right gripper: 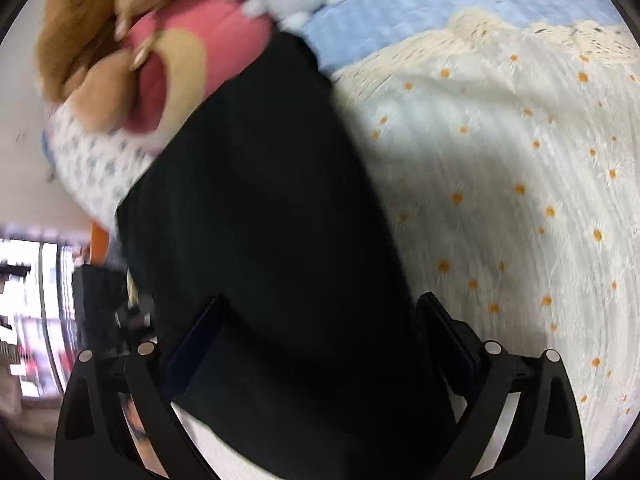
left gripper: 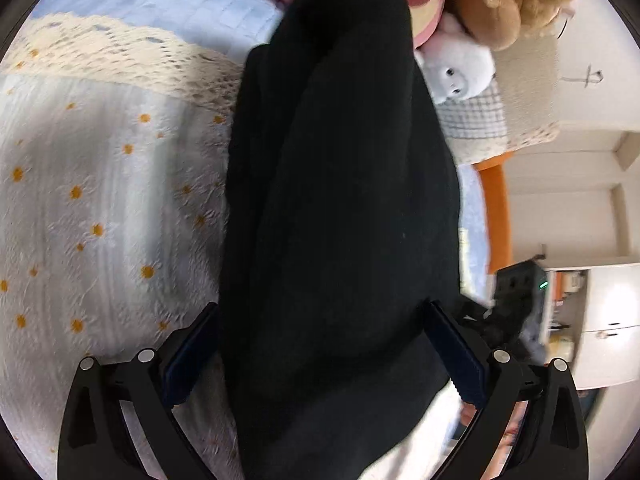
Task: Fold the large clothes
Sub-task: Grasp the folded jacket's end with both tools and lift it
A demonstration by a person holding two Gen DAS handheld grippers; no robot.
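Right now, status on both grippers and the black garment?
Left gripper open, right gripper open, both astride black garment. Garment lies long on daisy bedspread. Plush toys crowd its far end.

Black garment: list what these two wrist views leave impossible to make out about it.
- Black garment: type and fold lines unreadable in both views; dark cloth, motion blur.
- Its near end: cut off by the bottom edge, left wrist view.
- Its far end: blurred against the pink plush toy, right wrist view.
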